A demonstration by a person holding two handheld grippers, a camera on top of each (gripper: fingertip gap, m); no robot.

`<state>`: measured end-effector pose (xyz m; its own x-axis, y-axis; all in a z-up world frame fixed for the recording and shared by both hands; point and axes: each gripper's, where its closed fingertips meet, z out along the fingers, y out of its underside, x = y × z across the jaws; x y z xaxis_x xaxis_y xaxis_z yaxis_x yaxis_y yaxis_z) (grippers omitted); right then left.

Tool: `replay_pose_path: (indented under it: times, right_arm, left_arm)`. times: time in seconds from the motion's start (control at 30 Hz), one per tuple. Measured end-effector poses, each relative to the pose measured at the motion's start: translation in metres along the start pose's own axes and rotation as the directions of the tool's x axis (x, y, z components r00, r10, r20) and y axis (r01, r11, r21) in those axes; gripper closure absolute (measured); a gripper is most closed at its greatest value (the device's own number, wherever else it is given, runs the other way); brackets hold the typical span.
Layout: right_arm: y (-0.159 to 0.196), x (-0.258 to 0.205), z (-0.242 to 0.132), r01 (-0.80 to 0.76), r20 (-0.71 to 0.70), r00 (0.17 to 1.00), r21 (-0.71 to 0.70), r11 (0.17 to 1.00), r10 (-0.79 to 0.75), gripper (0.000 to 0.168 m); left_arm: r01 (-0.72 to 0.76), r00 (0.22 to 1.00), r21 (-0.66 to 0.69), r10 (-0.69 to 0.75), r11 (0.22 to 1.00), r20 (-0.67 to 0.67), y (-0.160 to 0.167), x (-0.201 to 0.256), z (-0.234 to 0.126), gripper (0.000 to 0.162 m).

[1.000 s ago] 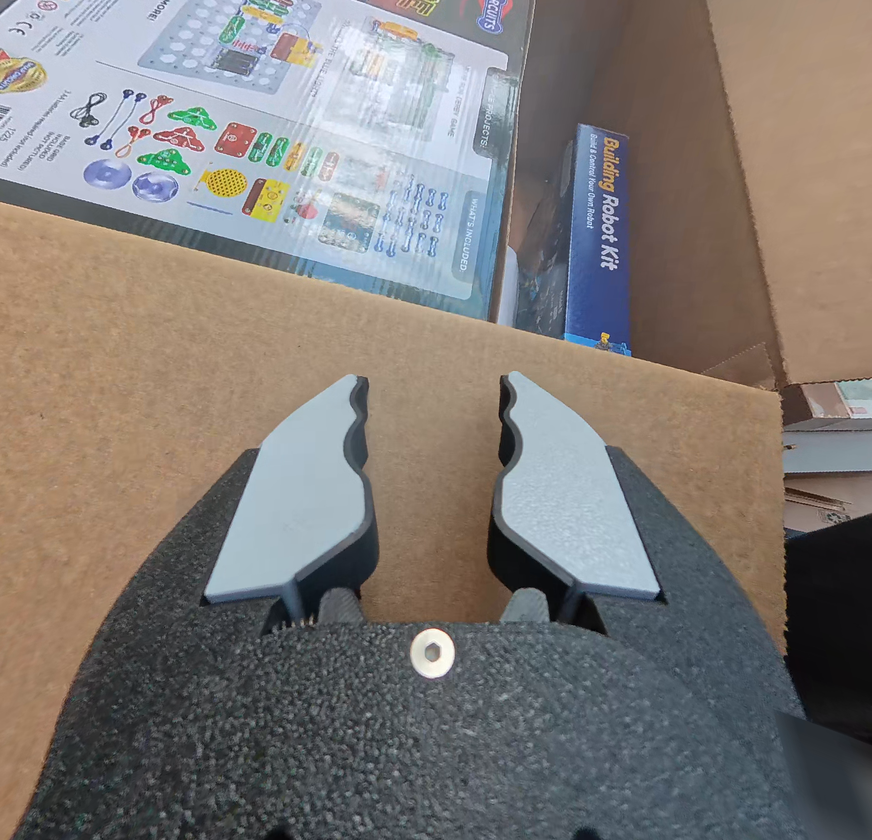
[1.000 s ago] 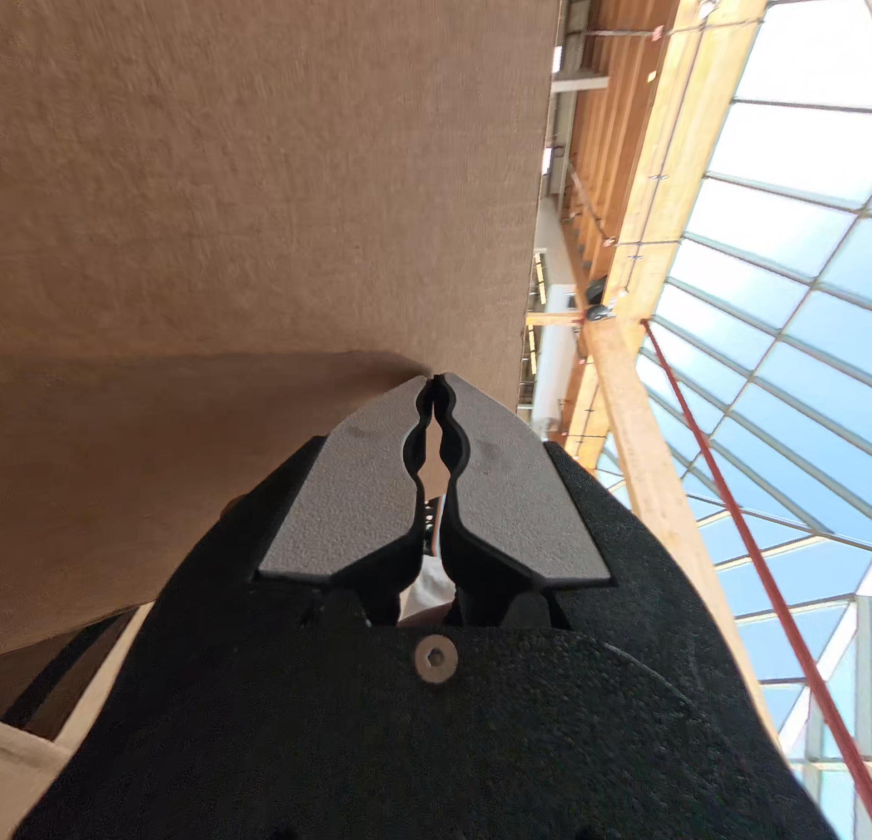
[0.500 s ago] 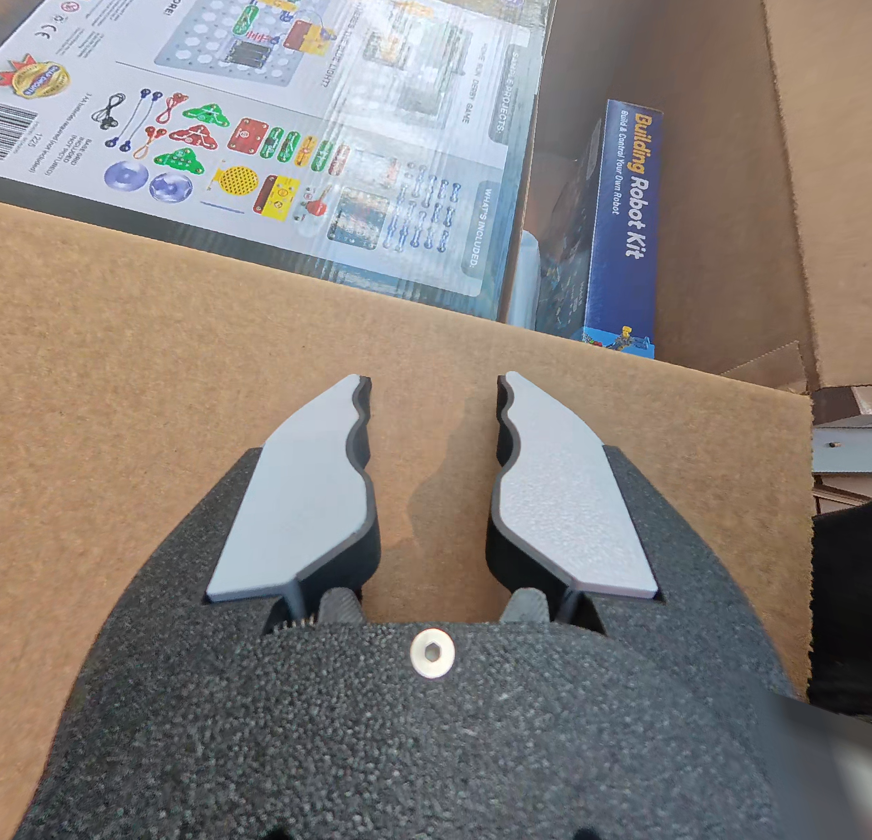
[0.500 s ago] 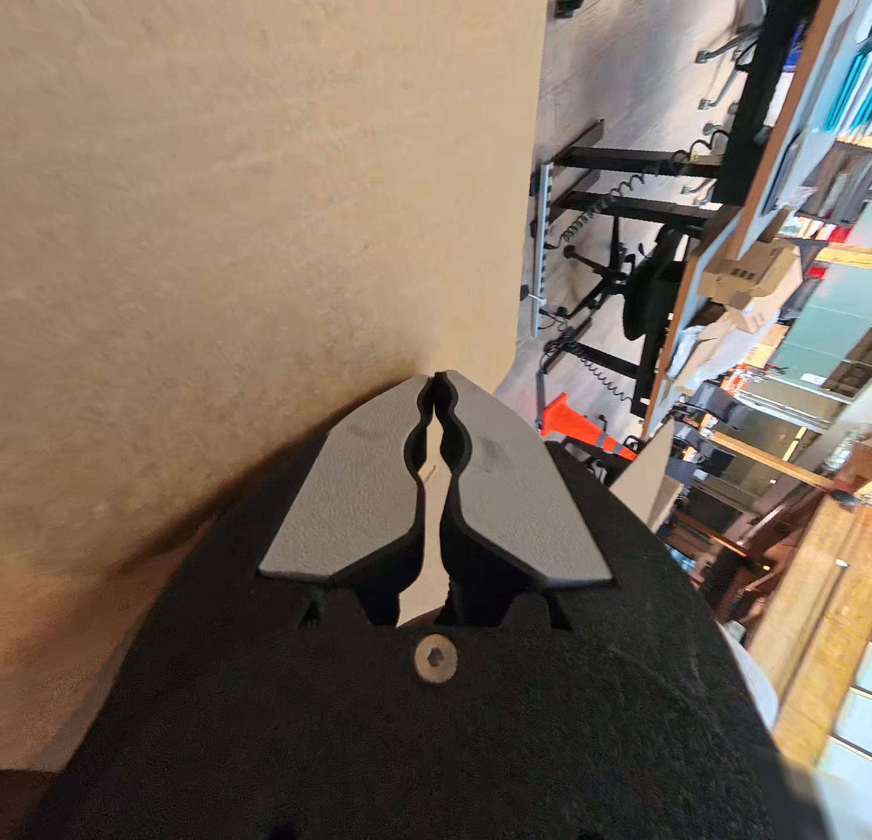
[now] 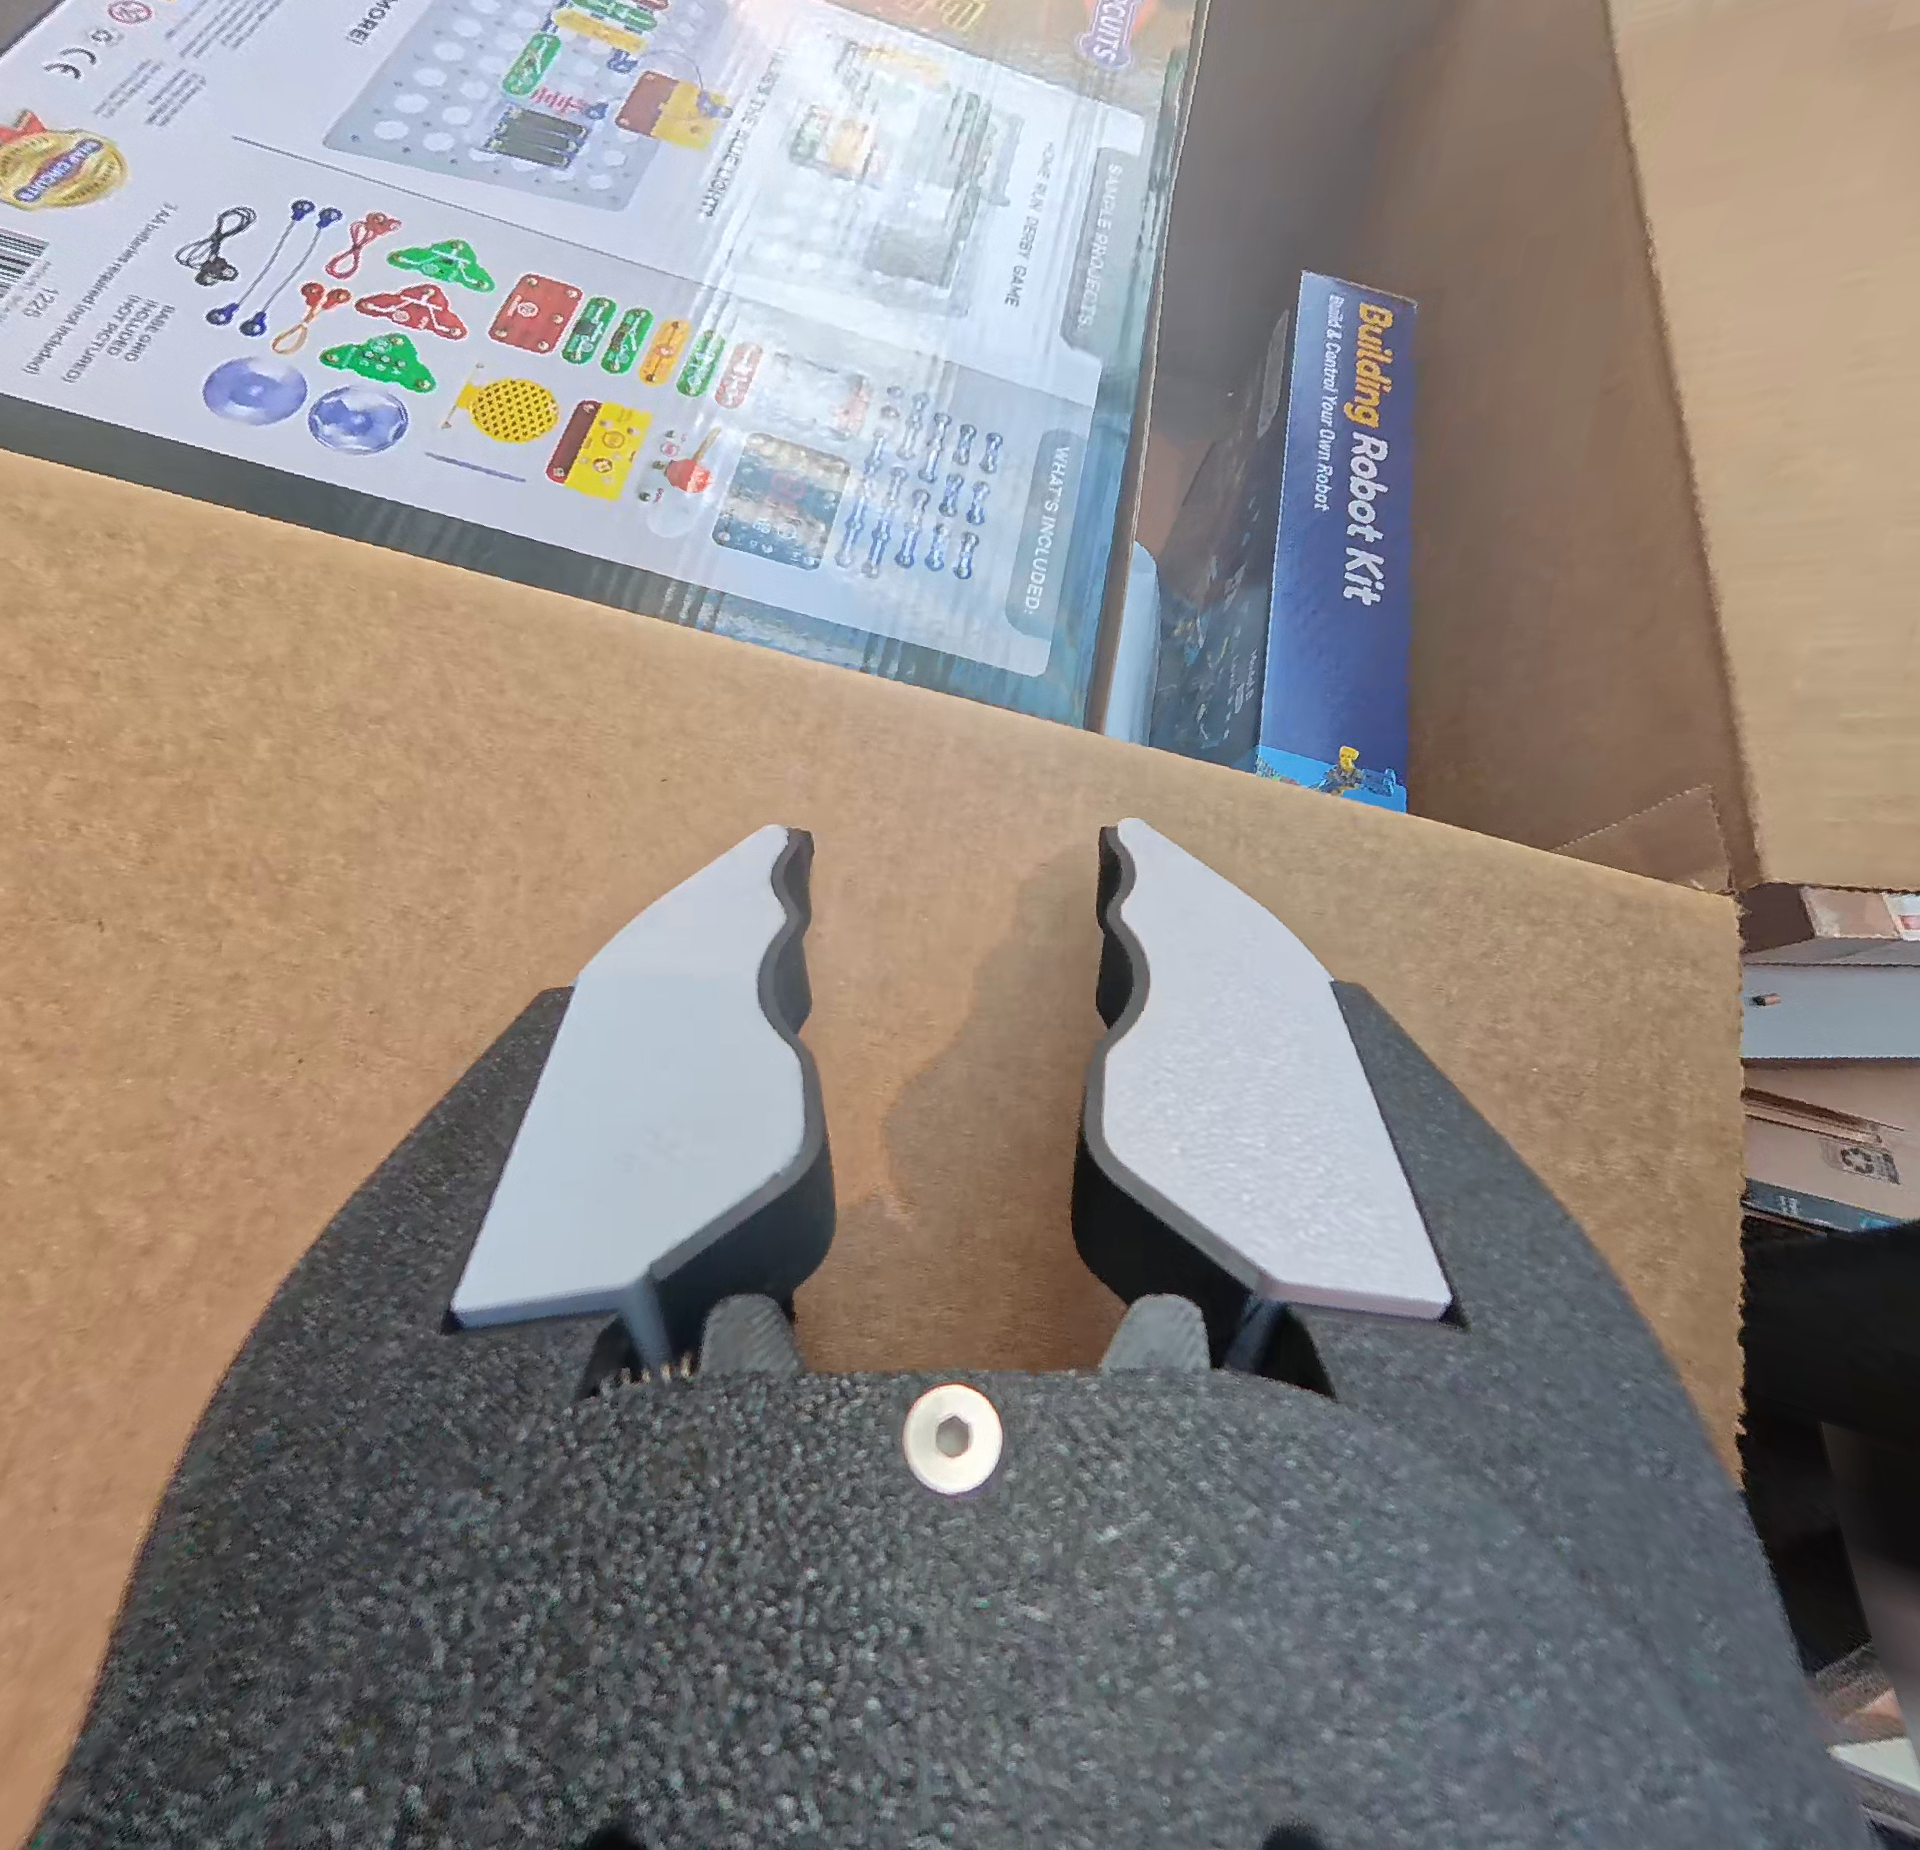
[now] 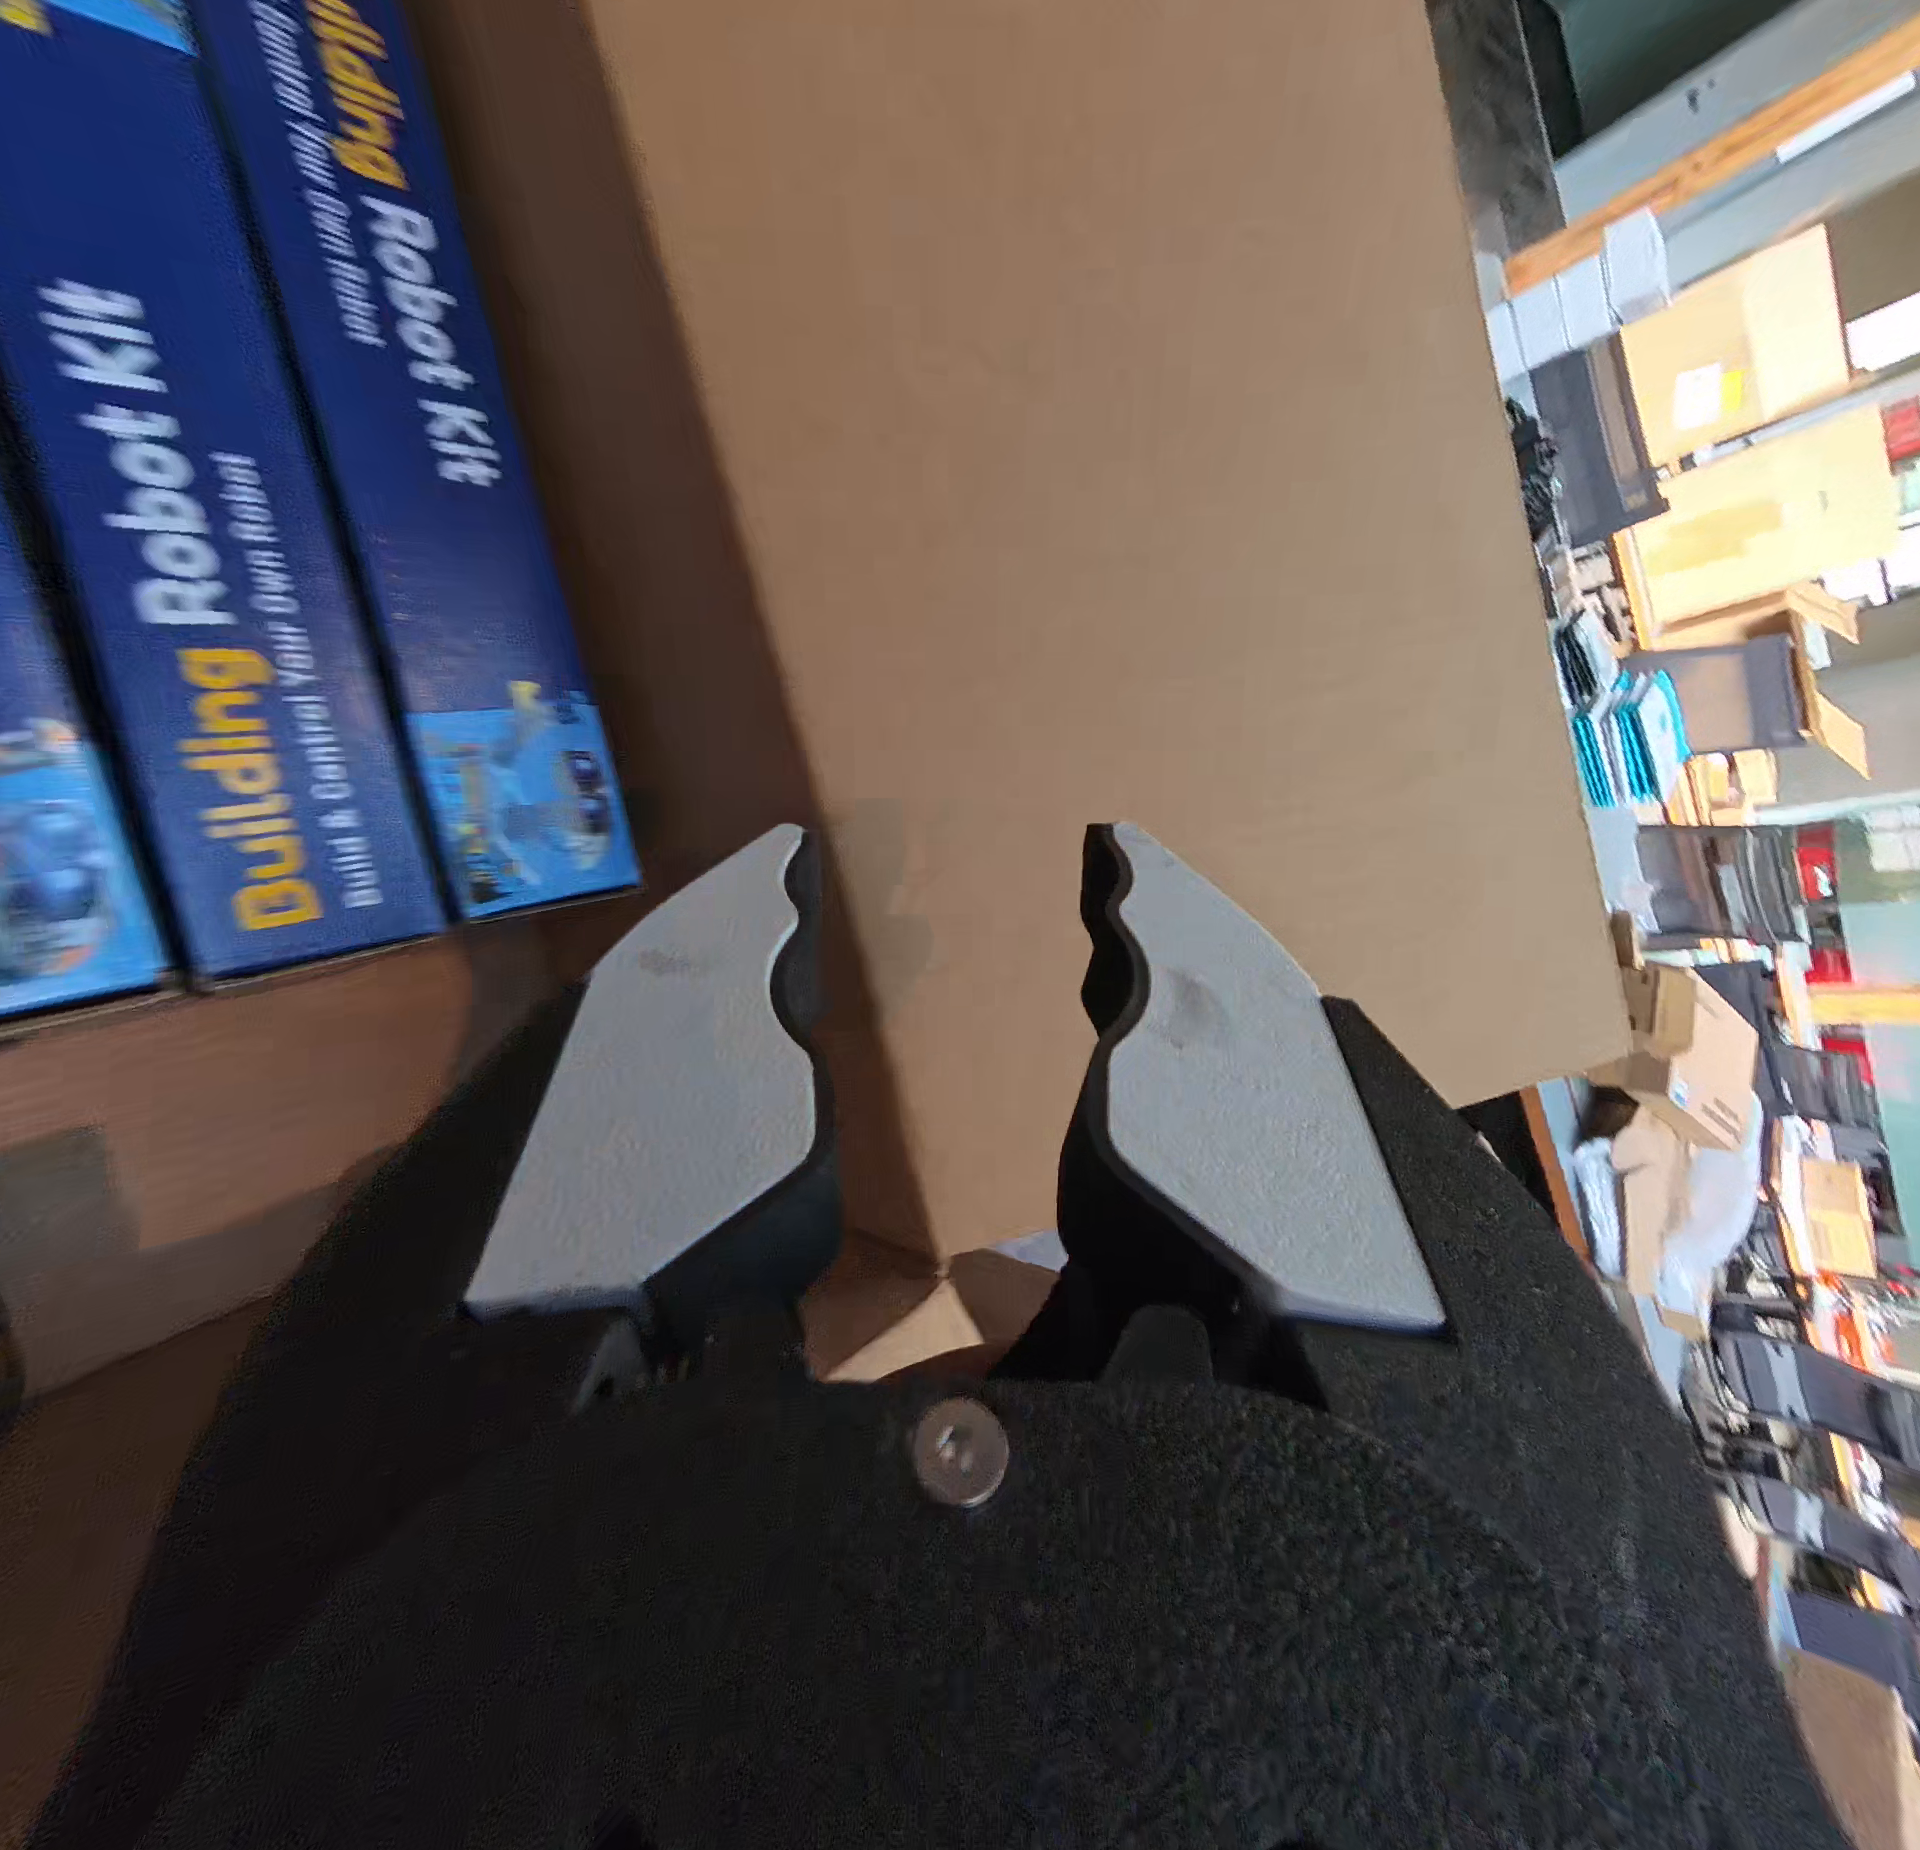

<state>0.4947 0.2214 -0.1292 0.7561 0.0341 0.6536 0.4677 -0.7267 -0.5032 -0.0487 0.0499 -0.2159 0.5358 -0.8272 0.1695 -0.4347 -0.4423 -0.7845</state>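
The left claw (image 5: pixel 954 834) hangs wide open and empty over a cardboard flap (image 5: pixel 312 865), with a big toy box (image 5: pixel 623 294) beyond. The right claw (image 6: pixel 945 834), also parted and empty, faces another flap (image 6: pixel 1091 398) beside blue boxes (image 6: pixel 416 450). To grip either flap well, a claw should straddle its edge squarely.

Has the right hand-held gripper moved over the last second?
Yes. The right hand-held gripper swung down from the ceiling view toward the blue kit boxes beside the cardboard flap, and opened.

Three blue kit boxes (image 6: pixel 312 512), one large printed box (image 5: pixel 623 273).
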Motion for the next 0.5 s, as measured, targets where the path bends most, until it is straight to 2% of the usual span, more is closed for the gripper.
replay_pose_path:
  times: [0.03, 0.17, 0.33, 0.4, 0.5]
  right_arm:
    - [-0.009, -0.021, -0.02, 0.01, 0.038, 0.999, 0.041, 0.999, -0.012, 0.119]
    - [-0.023, -0.122, -0.104, 0.108, 0.229, 0.964, 0.131, 0.985, -0.136, 0.119]
    - [-0.008, -0.244, -0.228, 0.222, 0.452, 0.851, 0.151, 0.963, -0.267, 0.118]
    - [-0.003, -0.279, -0.28, 0.233, 0.504, 0.818, 0.151, 0.961, -0.278, 0.118]
    - [-0.003, -0.32, -0.352, 0.158, 0.568, 0.798, 0.126, 0.979, -0.201, 0.118]
  left_arm:
    - [0.002, 1.0, 0.005, -0.002, 1.0, -0.006, 0.0, 0.0, 0.0, 0.109]
    - [0.008, 0.999, 0.015, -0.007, 1.0, -0.038, 0.0, 0.001, -0.001, 0.107]
    - [0.02, 0.994, 0.012, -0.018, 1.0, -0.104, 0.0, 0.006, -0.003, 0.102]
    - [0.015, 0.989, 0.003, -0.014, 1.0, -0.148, 0.001, 0.011, -0.006, 0.101]
    - [-0.009, 0.974, 0.001, 0.009, 1.0, -0.228, 0.003, 0.022, -0.014, 0.099]
